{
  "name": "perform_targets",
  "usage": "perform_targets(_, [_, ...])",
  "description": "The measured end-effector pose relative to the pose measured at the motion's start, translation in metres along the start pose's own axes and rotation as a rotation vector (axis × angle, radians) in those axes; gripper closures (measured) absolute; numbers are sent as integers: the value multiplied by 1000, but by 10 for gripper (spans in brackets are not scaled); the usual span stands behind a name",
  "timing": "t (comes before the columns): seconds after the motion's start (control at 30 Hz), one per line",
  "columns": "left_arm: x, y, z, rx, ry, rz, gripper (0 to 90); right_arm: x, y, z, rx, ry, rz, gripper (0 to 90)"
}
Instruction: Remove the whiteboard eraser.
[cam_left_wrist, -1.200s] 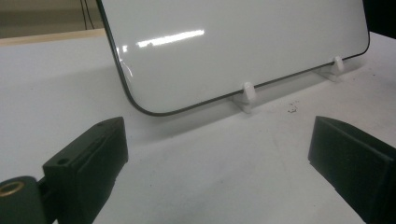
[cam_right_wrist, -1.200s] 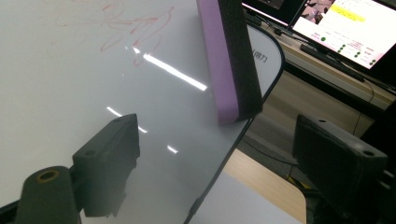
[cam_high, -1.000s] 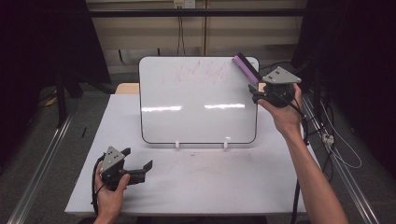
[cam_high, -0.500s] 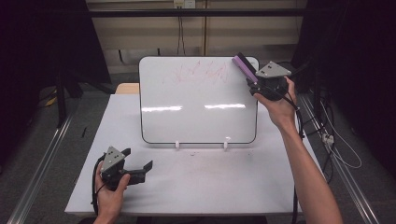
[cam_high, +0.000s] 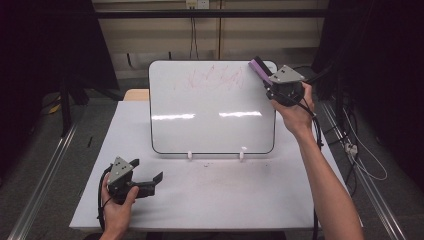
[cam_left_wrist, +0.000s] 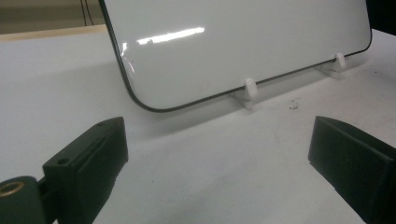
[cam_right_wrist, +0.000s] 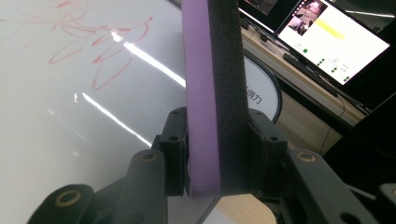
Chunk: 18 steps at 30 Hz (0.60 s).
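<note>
1. High view: a whiteboard (cam_high: 212, 107) stands nearly upright on two small white feet (cam_high: 190, 155) near the back of a white table (cam_high: 215, 200), with faint red scribbles (cam_high: 215, 77) across its top part.
2. At the board's top right corner, the right gripper (cam_high: 267, 80) pinches a whiteboard eraser (cam_high: 260, 67) with a purple body and a black foam face; its jaws have just been closing, and the eraser sits between them.
3. From the right gripper view, the eraser (cam_right_wrist: 215, 93) stands on end between the two black jaws, purple side toward the board and foam side away from it, with the pads pressed against both of its faces.
4. That view also shows the red scribbles (cam_right_wrist: 93, 51) on the board (cam_right_wrist: 70, 116) just beside the eraser; whether the eraser touches the board I cannot tell.
5. Near the table's front left corner, the left gripper (cam_high: 145, 180) is held low over the table, well apart from the eraser.
6. Left gripper view: its jaws are spread wide with nothing between them, pointing toward the board's lower edge (cam_left_wrist: 210, 93) and a white foot (cam_left_wrist: 250, 86).
</note>
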<state>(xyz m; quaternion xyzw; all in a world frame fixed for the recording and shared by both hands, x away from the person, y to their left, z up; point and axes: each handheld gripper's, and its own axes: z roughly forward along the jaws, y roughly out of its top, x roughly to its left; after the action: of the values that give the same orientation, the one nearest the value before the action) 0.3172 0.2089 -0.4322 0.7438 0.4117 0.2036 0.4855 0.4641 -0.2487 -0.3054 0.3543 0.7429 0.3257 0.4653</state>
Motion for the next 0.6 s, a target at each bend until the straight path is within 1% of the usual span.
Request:
perform_targets(0.17, [0,0,0,-3,2,0,45,0,0,-1,-3,2,15,645])
perform_targets(0.4, [0,0,-1,-5,4,-4,45,1,-1,-3,-6,4,17,650])
perform_targets(0.43, [0,0,-1,-5,4,-4,45,1,-1,-3,-10,5,26,651])
perform_targets(0.6, [0,0,-1,-1,5,-3,45,2,-2,-3,-13,1,32,653])
